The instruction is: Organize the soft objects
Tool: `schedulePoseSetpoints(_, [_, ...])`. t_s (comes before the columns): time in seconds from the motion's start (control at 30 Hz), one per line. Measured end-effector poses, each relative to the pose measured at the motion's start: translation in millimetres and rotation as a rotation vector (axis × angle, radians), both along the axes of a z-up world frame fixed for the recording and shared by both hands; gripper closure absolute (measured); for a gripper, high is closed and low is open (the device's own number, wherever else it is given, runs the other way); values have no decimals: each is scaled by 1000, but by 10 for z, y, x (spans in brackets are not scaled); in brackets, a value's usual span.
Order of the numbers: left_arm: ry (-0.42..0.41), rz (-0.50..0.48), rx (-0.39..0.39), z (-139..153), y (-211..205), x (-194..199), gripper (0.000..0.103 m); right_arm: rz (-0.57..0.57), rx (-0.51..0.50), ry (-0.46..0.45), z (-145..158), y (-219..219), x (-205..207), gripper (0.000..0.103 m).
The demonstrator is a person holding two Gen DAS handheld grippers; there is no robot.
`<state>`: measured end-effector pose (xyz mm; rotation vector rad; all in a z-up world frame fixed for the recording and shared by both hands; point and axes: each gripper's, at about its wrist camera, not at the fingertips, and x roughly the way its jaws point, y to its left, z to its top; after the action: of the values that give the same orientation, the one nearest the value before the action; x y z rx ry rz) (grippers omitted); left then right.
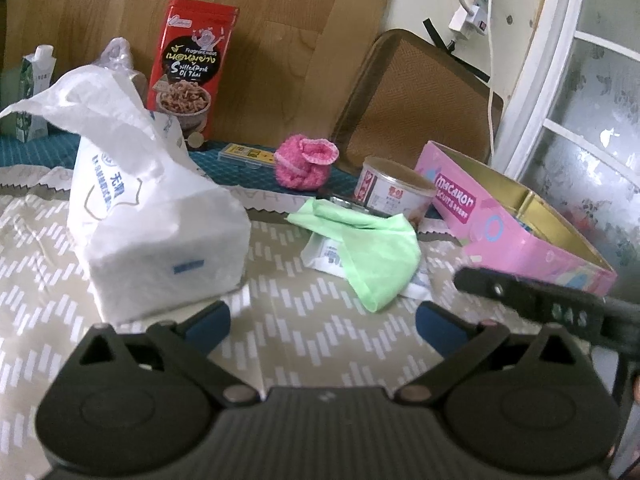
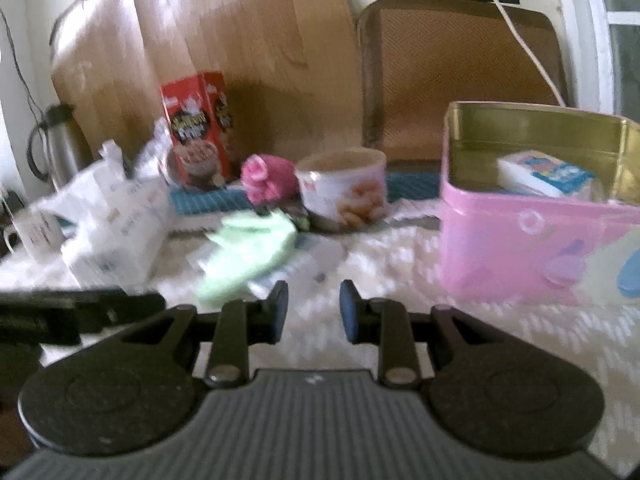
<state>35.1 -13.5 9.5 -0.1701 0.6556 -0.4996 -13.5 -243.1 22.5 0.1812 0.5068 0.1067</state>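
Observation:
A white tissue pack (image 1: 160, 216) stands on the patterned cloth at the left. A green cloth (image 1: 372, 248) lies in the middle over a small white packet (image 1: 324, 256). A pink crocheted pouch (image 1: 306, 164) sits behind it. A pink open tin (image 1: 516, 224) is at the right; in the right wrist view the tin (image 2: 520, 248) holds a white and blue packet (image 2: 544, 176). My left gripper (image 1: 324, 320) is open and empty, just short of the green cloth. My right gripper (image 2: 314, 312) is open and empty, with the green cloth (image 2: 248, 252) ahead to its left.
A red snack box (image 1: 188, 68), a round can (image 1: 392, 192) and a green carton (image 1: 28, 92) stand at the back. A woven tray (image 1: 412, 96) leans on the wall. A kettle (image 2: 56, 152) and a mug (image 2: 32, 232) are far left. A blue item (image 2: 630, 276) lies right of the tin.

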Motion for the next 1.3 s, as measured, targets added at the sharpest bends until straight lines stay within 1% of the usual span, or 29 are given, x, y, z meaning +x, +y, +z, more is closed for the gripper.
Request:
schedulePoseSetpoints(0.13, [5,-3,-23,-2,26,10,1,22,-21,-25,121,135,163,72])
schedulePoseSetpoints(0.23, [10,-5,-42,-6,42,18,0,41,-33,-36,182,237,322,66])
schedulePoseSetpoints(0.33, [15,-4,-58,-10,60,26,0,48,-47,-17,169,312,516,65])
schedulePoseSetpoints(0.43, [16,-3,-65,-10,70,27,0,62,-64,24,96,365,681,65])
schedulePoseSetpoints(0.47, [17,-3,-65,-11,72,30,0,71,-65,43,66,376,723,68])
schedulePoseSetpoints(0.5, [17,-4,-67,-10,72,30,0,75,-68,50,45,374,734,76])
schedulePoseSetpoints(0.53, [18,-4,-68,-9,71,30,0,73,-81,48,34,391,732,81])
schedulePoseSetpoints(0.57, [19,-3,-70,-9,70,29,0,73,-96,46,34,405,722,91])
schedulePoseSetpoints(0.6, [19,-2,-70,-9,66,25,0,73,-100,44,42,412,708,95])
schedulePoseSetpoints(0.67, [20,-2,-72,-10,69,24,0,74,-106,29,74,410,666,97])
schedulePoseSetpoints(0.8, [20,-3,-72,-13,72,27,0,63,-146,-23,176,419,525,97])
schedulePoseSetpoints(0.9, [20,-4,-72,-15,74,28,0,46,-118,-56,292,348,375,97])
schedulePoseSetpoints(1.07, [20,-5,-74,-17,73,28,1,51,-75,-133,498,203,29,97])
schedulePoseSetpoints(1.13, [21,-5,-74,-18,72,30,0,72,-49,-146,551,149,-90,97])
schedulePoseSetpoints(1.2, [20,-5,-73,-19,72,31,0,116,-4,-151,593,90,-184,97])
schedulePoseSetpoints(1.27, [20,-5,-73,-19,74,33,0,160,31,-150,614,55,-250,94])
schedulePoseSetpoints(1.3, [20,-6,-73,-19,74,32,0,165,32,-152,616,62,-265,92])
